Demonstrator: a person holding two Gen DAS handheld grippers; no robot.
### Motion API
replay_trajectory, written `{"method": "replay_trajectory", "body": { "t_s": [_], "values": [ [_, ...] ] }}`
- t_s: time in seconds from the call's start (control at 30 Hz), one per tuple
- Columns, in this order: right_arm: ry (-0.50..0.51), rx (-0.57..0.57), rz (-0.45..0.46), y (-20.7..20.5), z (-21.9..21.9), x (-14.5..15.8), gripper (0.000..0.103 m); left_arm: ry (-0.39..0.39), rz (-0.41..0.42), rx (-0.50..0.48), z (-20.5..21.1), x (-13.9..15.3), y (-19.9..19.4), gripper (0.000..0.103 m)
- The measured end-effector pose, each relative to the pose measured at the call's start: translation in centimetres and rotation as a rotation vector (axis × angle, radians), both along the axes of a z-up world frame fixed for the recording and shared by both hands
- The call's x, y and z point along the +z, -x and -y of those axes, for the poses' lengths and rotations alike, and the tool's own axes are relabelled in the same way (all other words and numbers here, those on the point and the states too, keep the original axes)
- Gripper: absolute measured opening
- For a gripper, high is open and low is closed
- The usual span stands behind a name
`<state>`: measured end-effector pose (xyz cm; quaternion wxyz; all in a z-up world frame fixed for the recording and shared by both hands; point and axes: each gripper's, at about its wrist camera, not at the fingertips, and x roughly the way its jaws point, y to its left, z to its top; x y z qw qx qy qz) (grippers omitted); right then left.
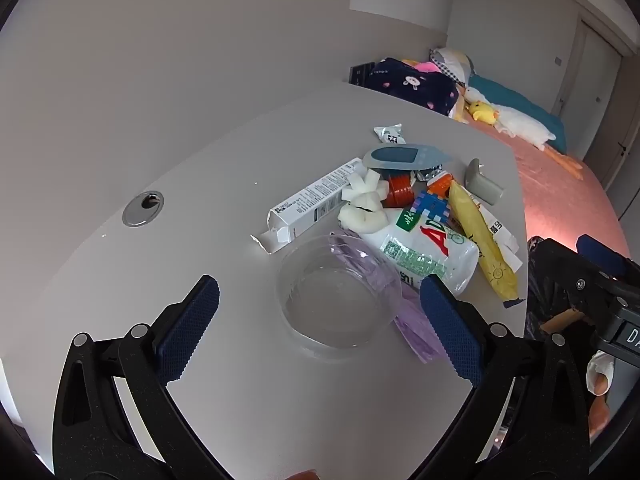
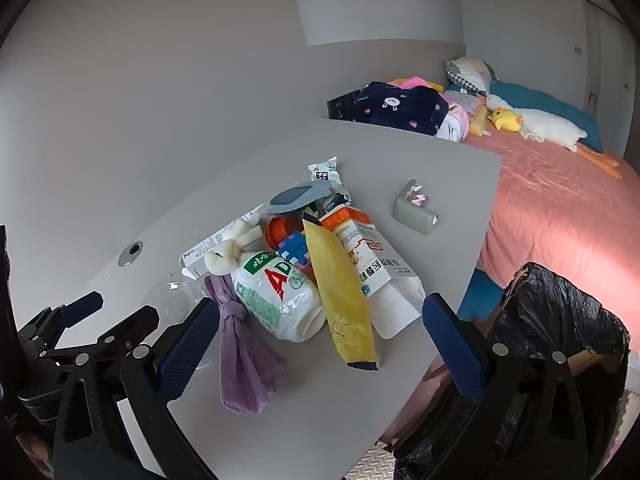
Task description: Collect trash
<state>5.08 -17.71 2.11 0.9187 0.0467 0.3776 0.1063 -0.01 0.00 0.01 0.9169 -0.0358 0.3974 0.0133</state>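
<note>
A heap of trash lies on the grey table (image 1: pixel 200 208): a clear plastic cup (image 1: pixel 336 304), a knotted purple bag (image 2: pixel 240 360), a white AD bottle (image 2: pixel 280 300), a yellow sachet (image 2: pixel 344 296), an orange-and-white box (image 2: pixel 368 248) and a long white carton (image 1: pixel 316 200). My left gripper (image 1: pixel 320 312) is open, its jaws on either side of the clear cup, above it. My right gripper (image 2: pixel 320 332) is open above the bottle and yellow sachet, holding nothing.
A bin lined with a black bag (image 2: pixel 560 320) stands off the table's right edge. A grey corner guard (image 2: pixel 414 210) lies apart from the heap. A cable hole (image 1: pixel 143 208) is in the table at left. A pink bed (image 2: pixel 560 208) with plush toys lies behind.
</note>
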Motion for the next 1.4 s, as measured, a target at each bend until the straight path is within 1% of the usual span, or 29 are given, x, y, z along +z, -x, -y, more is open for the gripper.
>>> {"method": "replay_trajectory", "body": {
  "t_s": [0.27,0.3,0.33,0.4,0.43,1.4],
  "values": [
    [0.007,0.002,-0.001,0.0,0.0,0.0,0.101,-0.004,-0.006,-0.008,0.2,-0.1,-0.4,0.097],
    [0.002,-0.001,0.003,0.2,0.0,0.6,0.101,-0.003,-0.009,-0.011,0.2,-0.2,-0.6,0.097],
    [0.002,-0.001,0.003,0.2,0.0,0.6,0.101,0.004,-0.002,-0.011,-0.4,0.4,-0.2,0.097],
    [0.002,-0.002,0.002,0.1,0.1,0.7,0.101,0.002,-0.001,-0.011,-0.4,0.4,-0.2,0.097],
    [0.003,-0.002,0.002,0.1,0.0,0.2,0.101,0.000,0.002,-0.010,-0.3,0.4,0.0,0.097],
    [0.002,-0.010,-0.005,0.1,0.4,-0.3,0.101,-0.018,-0.005,-0.009,0.2,0.1,0.0,0.097]
  ]
}}
